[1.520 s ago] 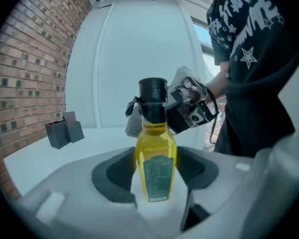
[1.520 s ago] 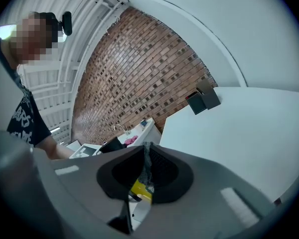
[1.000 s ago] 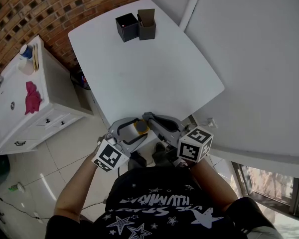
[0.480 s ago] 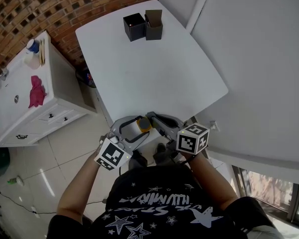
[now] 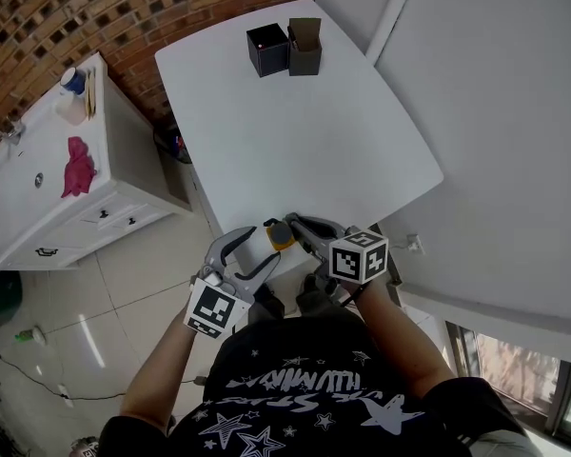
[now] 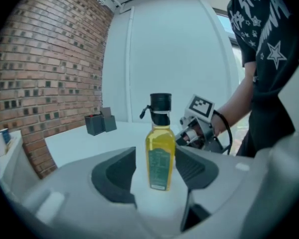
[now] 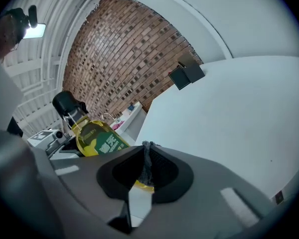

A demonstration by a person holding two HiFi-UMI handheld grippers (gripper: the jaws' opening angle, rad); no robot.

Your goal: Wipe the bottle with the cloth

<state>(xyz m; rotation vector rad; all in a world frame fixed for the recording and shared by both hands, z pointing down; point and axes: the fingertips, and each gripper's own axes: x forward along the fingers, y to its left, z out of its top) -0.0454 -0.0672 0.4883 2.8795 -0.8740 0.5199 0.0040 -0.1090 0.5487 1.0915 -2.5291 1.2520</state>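
1. Right gripper point(image 7: 147, 151): we see the jaws pressed together on a thin fold of dark grey cloth point(image 7: 146, 166), which sticks up a little above the tips
2. Left gripper point(image 6: 157, 169): jaws spread. The bottle point(image 6: 161, 143) shows upright in the gap, and we see clear space between it and the left pad, so nothing is gripped
3. Bottle: yellow liquid, black cap point(image 6: 160, 102), dark label. In the head view it sits at the near edge of the white surface point(image 5: 305, 141), just past the left jaws and just beside the right jaws
4. In the right gripper view the bottle lies just behind the closed jaws. We cannot tell whether the cloth touches it
5. Marker cubes: left point(image 5: 215, 309), right point(image 5: 359, 257), both close in front of the person's black star-print shirt point(image 5: 295, 398)
6. Far end of the surface: two dark boxes point(image 5: 267, 49), side by side and touching
7. To the left, apart from the surface: a white cabinet point(image 5: 105, 208) with a pink rag point(image 5: 77, 152) on top, against a brick wall point(image 5: 95, 17)
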